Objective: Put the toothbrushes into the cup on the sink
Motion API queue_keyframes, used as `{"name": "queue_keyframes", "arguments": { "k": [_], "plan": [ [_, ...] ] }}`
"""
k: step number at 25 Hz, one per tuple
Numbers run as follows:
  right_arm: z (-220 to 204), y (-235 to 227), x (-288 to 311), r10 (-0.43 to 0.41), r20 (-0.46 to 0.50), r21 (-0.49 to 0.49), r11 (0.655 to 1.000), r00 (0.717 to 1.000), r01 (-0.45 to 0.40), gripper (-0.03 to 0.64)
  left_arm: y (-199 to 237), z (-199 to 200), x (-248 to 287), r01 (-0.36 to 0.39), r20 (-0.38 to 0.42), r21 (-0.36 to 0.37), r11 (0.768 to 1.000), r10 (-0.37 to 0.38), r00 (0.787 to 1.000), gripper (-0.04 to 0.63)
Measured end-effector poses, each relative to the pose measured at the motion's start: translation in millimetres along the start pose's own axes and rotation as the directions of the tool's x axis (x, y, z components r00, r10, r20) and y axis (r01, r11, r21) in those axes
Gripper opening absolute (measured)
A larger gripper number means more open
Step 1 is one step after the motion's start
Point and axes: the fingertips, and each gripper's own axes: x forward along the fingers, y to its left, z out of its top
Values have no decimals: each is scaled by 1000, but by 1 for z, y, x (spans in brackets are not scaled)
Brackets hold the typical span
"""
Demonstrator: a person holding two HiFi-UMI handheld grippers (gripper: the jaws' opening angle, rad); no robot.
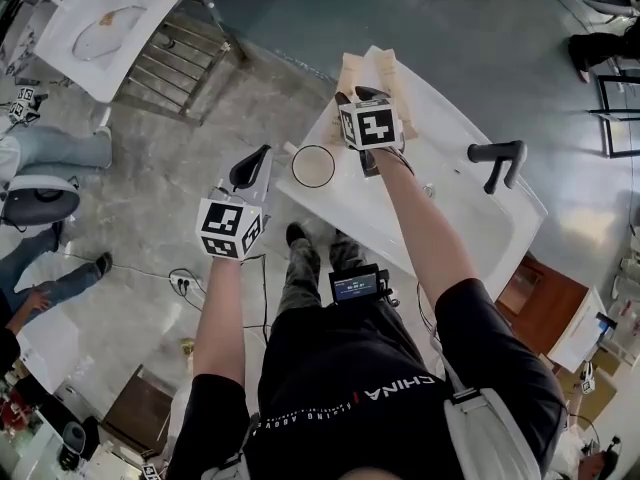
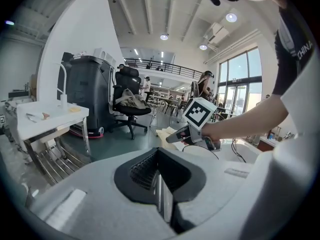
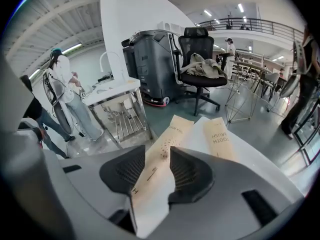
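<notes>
Head view shows the right claw [image 1: 363, 95] reaching down over the far end of the white sink [image 1: 470, 218], where two toothbrushes in tan paper sleeves, the left toothbrush packet [image 1: 350, 72] and the right toothbrush packet [image 1: 386, 68], lie flat side by side. Both are long, thin strips whose long axes run away from the person, roughly in line with that claw. In the right gripper view the right claw [image 3: 157, 156] stands wide open, its dark ribbed pads [image 3: 125, 171] on either side of the left toothbrush packet [image 3: 162, 146]. The strip passes lengthwise through the gap and leans a little to the right at its far, zigzag-cut end; the pads do not clamp it. The right toothbrush packet [image 3: 220, 139] lies just beside it, apart from the pads, with matte paper and dark print along its length. The cup [image 1: 295, 168] is round, pale inside with a dark rim, and stands mouth up at the sink's left edge, well apart from the packets. A black curved faucet [image 1: 497, 160] rises from the smooth sink on the right. The left claw [image 1: 252, 168] hangs off the sink's left side over the grey floor; in the left gripper view the left claw [image 2: 159, 156] has its ribbed pads pressed together with nothing between them.
</notes>
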Motion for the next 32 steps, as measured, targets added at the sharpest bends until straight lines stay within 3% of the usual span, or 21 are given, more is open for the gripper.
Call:
{"name": "queue_keyframes", "arguments": {
  "k": [8, 13, 25, 32],
  "plan": [
    [-10, 7, 3, -2, -49, -56, 998, 999, -1, 161, 1, -9, -7, -9, -10, -14, 1000, 9, 1000, 9],
    [-9, 12, 4, 1, -69, -82, 997, 998, -7, 124, 2, -9, -10, -10, -13, -18, 1000, 10, 1000, 9],
    [-4, 11, -3, 6, -27, -97, 995, 1000, -8, 17, 2, -15, -14, -17, -19, -23, 1000, 17, 1000, 9],
    [-5, 13, -9, 18, -7, -93, 996, 1000, -18, 11, 0, -13, -17, -18, -12, -21, 1000, 18, 1000, 9]
  ]
}}
